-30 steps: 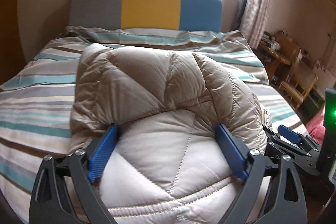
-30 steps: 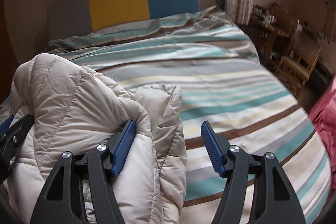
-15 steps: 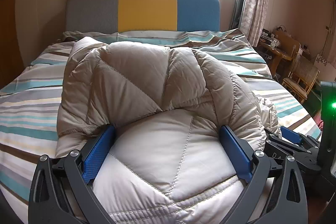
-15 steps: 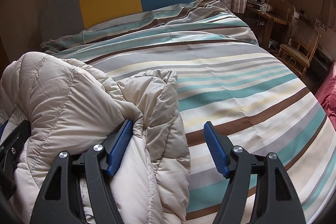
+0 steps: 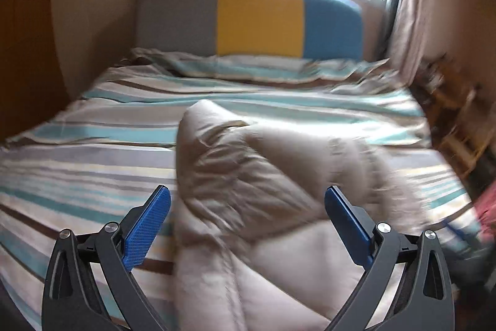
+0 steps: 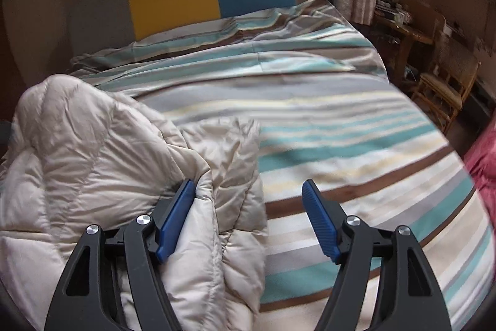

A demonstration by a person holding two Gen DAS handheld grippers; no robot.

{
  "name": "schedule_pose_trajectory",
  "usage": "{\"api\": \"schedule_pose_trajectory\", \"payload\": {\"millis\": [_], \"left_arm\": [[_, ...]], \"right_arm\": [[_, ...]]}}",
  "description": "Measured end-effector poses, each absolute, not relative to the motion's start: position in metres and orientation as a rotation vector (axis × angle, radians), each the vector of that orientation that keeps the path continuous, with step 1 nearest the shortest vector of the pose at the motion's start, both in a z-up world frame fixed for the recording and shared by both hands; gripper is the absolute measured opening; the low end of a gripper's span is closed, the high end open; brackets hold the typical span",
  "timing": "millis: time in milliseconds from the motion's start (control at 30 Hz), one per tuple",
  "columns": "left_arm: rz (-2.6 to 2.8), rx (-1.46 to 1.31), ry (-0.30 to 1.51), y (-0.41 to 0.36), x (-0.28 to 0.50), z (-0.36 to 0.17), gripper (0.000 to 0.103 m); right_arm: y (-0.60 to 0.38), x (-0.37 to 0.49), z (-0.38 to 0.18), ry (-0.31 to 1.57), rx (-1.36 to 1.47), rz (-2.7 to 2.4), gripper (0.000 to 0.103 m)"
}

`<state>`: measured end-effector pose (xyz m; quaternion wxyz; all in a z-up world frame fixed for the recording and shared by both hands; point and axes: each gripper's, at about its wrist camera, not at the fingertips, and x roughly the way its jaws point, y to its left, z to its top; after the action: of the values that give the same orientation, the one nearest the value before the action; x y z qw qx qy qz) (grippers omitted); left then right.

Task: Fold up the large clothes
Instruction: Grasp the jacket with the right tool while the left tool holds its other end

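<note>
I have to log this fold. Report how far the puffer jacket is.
Done: the beige puffer jacket lies bunched on the striped bed cover, folded over at least once. In hand: nothing; the left gripper and right gripper are open, the left just widening. Left: squaring and flattening the loose bundle.

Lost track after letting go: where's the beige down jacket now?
The beige down jacket lies bunched on the striped bedspread near the foot of the bed, low centre in the left wrist view, low left in the right.

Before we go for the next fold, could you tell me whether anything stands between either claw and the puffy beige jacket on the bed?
Nothing visible does. The beige jacket lies directly between the open jaws of the left claw, and its edge touches the inner pad of the right claw. Only the striped bedspread surrounds it.
</note>
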<state>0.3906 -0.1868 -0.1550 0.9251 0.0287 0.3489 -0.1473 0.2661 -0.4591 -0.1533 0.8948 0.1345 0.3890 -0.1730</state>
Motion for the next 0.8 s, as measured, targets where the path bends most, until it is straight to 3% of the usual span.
{"api": "schedule_pose_trajectory", "payload": {"millis": [233, 333, 400, 633, 800], "left_arm": [[-0.319, 0.070, 0.792, -0.208, 0.405, -0.172, 0.099], [-0.307, 0.120, 0.798, -0.223, 0.406, -0.173, 0.099], [-0.296, 0.145, 0.794, -0.231, 0.406, -0.175, 0.099], [-0.298, 0.121, 0.828, -0.243, 0.423, -0.197, 0.100], [-0.257, 0.157, 0.806, -0.253, 0.433, -0.215, 0.100]], "right_arm": [[-0.441, 0.270, -0.084, 0.670, 0.238, -0.227, 0.064], [-0.429, 0.297, -0.104, 0.743, 0.198, -0.179, 0.055], [-0.428, 0.311, -0.129, 0.794, 0.164, -0.202, 0.043], [-0.461, 0.340, -0.197, 0.900, 0.310, -0.224, 0.048], [-0.465, 0.350, -0.208, 0.912, 0.299, -0.257, 0.049]]}}
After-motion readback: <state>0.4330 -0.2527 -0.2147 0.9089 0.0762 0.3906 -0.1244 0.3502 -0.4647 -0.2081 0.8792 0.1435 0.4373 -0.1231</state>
